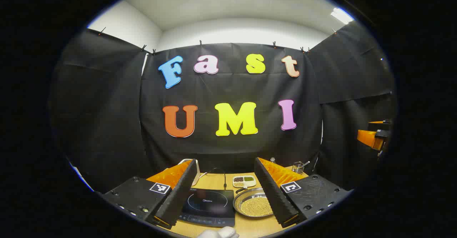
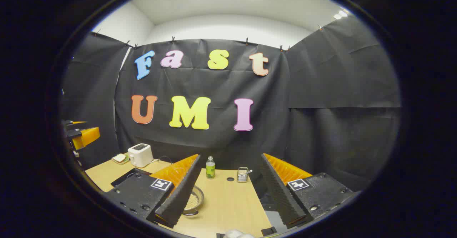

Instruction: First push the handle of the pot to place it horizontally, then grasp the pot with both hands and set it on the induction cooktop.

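Both grippers are hanging above the table [image 2: 228,202] with nothing done yet, so the step in hand looks to be the first one: pushing the pot's handle round until it lies level. To do it well, one gripper should probably come down beside the handle and nudge it sideways with a finger's flat, gently, so the pot turns without spilling its grains.

The left gripper [image 1: 227,191] is spreading its fingers wide, holding and touching nothing. Between its fingers, ahead and below, the cooktop [image 1: 209,206] is lying flat, and the pot [image 1: 254,204], full of small yellow grains, is sitting just beside it toward the right finger. The handle is too small to make out clearly.

The right gripper [image 2: 230,191] is likewise standing wide open and empty. The pot [image 2: 193,199] is peeking out from behind its left finger.
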The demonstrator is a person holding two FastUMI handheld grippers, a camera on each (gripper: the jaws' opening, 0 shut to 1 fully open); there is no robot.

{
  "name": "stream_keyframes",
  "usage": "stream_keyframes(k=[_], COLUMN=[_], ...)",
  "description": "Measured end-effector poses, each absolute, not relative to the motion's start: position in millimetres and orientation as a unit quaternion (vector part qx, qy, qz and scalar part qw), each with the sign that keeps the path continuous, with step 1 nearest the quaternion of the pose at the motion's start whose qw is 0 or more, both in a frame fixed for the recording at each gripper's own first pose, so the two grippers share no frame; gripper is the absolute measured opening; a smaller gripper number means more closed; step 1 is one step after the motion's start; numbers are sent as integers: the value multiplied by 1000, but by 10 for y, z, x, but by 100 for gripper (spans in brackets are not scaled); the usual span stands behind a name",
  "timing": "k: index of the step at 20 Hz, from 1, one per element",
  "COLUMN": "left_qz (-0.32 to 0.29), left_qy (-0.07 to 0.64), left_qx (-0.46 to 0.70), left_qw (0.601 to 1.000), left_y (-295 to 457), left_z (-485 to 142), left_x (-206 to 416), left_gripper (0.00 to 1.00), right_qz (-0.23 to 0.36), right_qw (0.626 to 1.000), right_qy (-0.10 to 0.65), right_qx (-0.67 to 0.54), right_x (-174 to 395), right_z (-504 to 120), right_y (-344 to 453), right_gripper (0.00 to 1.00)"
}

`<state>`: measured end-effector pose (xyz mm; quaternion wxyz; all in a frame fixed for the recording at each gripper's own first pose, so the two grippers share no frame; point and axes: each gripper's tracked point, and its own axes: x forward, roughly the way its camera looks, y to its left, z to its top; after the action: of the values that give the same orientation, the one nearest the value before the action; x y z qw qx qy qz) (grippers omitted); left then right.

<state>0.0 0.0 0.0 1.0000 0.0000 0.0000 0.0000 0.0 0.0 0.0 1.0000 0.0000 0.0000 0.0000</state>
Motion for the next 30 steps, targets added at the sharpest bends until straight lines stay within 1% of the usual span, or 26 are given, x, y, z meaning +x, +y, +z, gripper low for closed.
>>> stream_keyframes(k=[10, 14, 15, 16, 17, 18, 19, 22, 23, 24, 25, 26, 27, 28, 30], left_qz=[-1, -1, 0, 1, 1, 0, -1, -1, -1, 0, 0, 2, 4, 7, 9], left_qy=[-7, -4, -2, 0, 2, 5, 7, 7, 7, 9, 11, 13, 15, 18, 20], left_qx=[-3, -7, -7, -7, -7, -7, -6, -4, -6, -7, -9, -10, -11, -13, -18], left_qw=[1000, 1000, 1000, 1000, 1000, 1000, 1000, 1000, 1000, 1000, 1000, 1000, 1000, 1000, 1000], left_y=[66, 74, 85, 97, 104, 106, 110, 144, 159, 178, 184, 213, 241, 269, 297], left_z=[-16, -73, -92, -118, -145, -170, -201, -284, -311, -349, -381, -409, -435, -469, -499], left_x=[-23, -45, -46, -52, -56, -65, -69, -79, -89, -94, -103, -111, -114, -141, -159], left_gripper=[96, 96, 96, 96, 96, 96, 96, 96, 96, 96, 96, 96, 96, 96, 96], right_qz=[19, 49, 60, 68, 80, 92, 109, 126, 130, 141, 154, 162, 167, 170, 180], right_qw=[1000, 997, 996, 994, 992, 989, 985, 978, 974, 969, 963, 957, 951, 944, 930], right_qy=[19, 55, 67, 82, 98, 114, 130, 167, 183, 200, 219, 239, 260, 282, 321], right_qx=[0, -5, -6, -7, -7, -7, -10, -19, -22, -21, -17, -13, -12, -16, -19], right_x=[72, 139, 164, 183, 198, 222, 244, 305, 326, 344, 350, 355, 354, 356, 350], right_z=[-78, -232, -292, -362, -436, -531, -623, -940, -1070, -1224, -1363, -1529, -1701, -1883, -2195], right_y=[211, 449, 512, 578, 643, 733, 835, 988, 1036, 1119, 1214, 1286, 1324, 1360, 1471], right_gripper=[100, 100, 97, 92, 82, 68, 63, 27, 21, 10, 11, 4, 6, 4, 4])
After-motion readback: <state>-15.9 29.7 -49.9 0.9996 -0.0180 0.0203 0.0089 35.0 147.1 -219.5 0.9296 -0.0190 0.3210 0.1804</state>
